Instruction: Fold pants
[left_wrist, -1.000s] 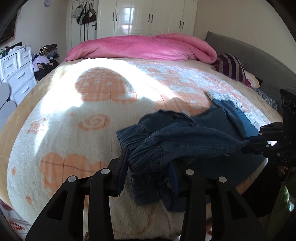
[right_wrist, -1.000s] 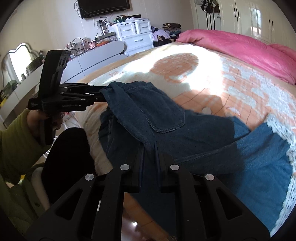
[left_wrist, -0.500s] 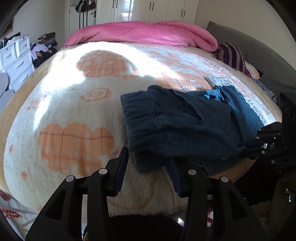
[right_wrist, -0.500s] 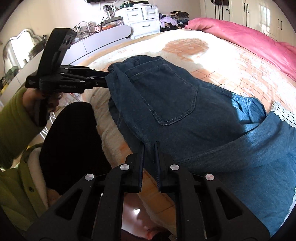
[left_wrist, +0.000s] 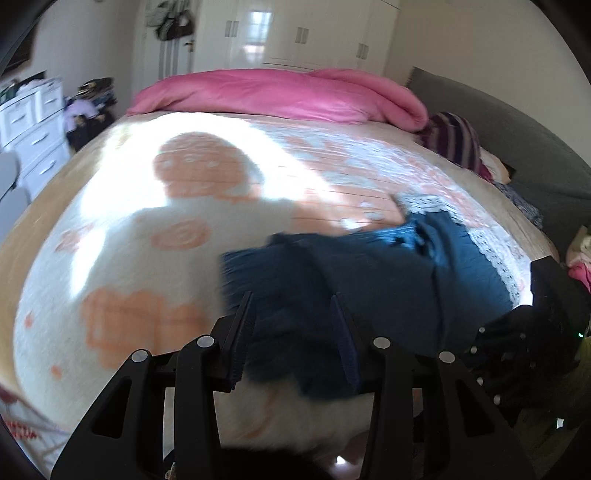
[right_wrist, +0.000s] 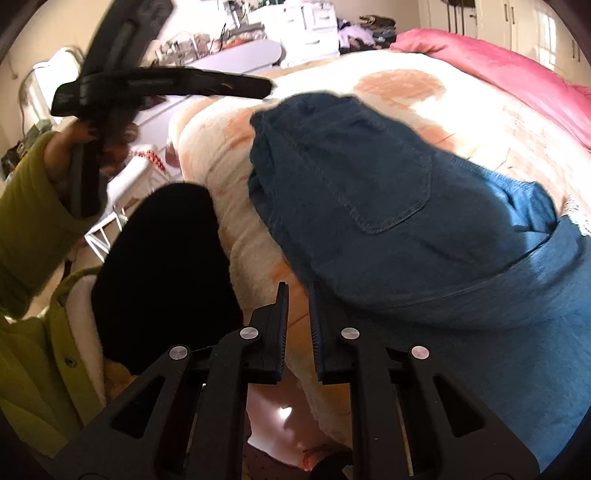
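Pants (right_wrist: 388, 206) lie spread on the bed (left_wrist: 155, 229), left tongs (left_wrist: 291, 332) wide and empty, right tongs (right_wrist: 298, 325) nearly closed, empty; next, regrip the waistband.

Your pants (right_wrist: 388, 206) are matt blue denim with raised stitching. They lie on a fluffy, plush blanket (left_wrist: 122, 236); the pink quilt (left_wrist: 280, 96) at the frame's top looks smooth. Both grippers are matt black plastic with bright metal screws (right_wrist: 350, 333).

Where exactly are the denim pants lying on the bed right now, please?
The denim pants lie at the near edge of the blanket-covered bed; in the left wrist view they sit right of centre, beside a white lace trim, far from the pink duvet.
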